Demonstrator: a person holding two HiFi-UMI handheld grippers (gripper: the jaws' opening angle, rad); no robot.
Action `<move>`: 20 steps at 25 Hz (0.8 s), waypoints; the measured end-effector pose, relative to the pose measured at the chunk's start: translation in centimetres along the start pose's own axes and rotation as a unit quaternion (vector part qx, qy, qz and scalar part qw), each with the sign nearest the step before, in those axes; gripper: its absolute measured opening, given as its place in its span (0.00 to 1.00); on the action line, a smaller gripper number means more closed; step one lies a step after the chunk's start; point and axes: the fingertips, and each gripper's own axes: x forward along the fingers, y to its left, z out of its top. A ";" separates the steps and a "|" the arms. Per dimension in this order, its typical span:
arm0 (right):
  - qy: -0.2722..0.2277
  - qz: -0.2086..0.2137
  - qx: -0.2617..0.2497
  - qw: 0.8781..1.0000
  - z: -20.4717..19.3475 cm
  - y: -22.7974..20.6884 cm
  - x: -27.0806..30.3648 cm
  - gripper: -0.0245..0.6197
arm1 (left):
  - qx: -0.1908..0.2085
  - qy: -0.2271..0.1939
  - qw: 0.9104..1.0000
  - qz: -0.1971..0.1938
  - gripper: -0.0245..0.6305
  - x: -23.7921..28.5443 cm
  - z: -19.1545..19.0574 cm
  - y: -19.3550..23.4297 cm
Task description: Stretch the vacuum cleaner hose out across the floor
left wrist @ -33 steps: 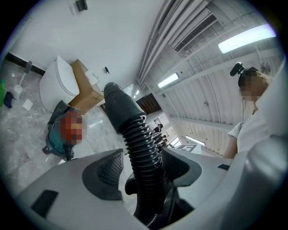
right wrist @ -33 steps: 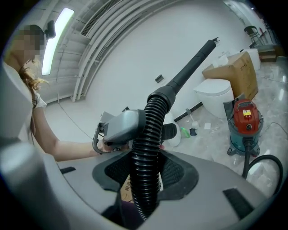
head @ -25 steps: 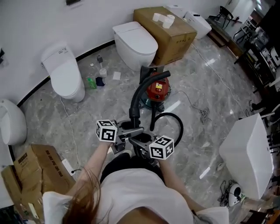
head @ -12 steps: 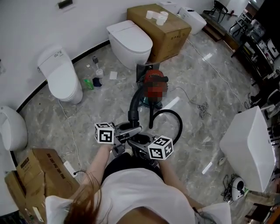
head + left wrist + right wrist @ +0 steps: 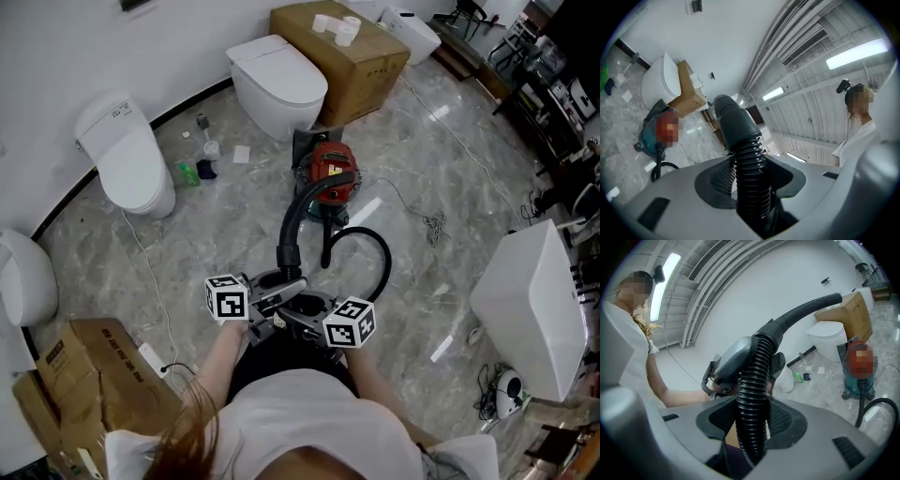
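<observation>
Closing on the ribbed black hose (image 5: 749,157), the left claw (image 5: 751,183) sits beside the right claw (image 5: 751,423), clamped on it too.

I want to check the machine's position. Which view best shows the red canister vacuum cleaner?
The head view: the red canister vacuum cleaner stands whole and sharp on the grey marble floor. Both gripper views are filled by the black ribbed hose, with the cleaner small at the side, partly under a mosaic patch.
</observation>
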 end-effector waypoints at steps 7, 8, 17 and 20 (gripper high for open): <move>0.006 -0.016 0.012 1.000 -1.3 0.3 0.7 0.33 | -0.012 0.010 1.000 -0.014 0.33 -0.8 -1.1 0.1; 0.008 -0.018 0.013 1.000 -1.5 0.4 0.8 0.33 | -0.015 0.011 1.000 -0.016 0.33 -1.0 -1.3 0.1; 0.030 -0.017 0.019 0.999 -2.5 0.4 1.9 0.33 | -0.025 0.005 1.000 -0.013 0.33 -2.3 -1.8 0.9; 0.040 -0.008 0.019 0.999 -2.7 0.4 2.1 0.33 | -0.027 0.000 1.000 -0.005 0.33 -2.4 -1.8 1.1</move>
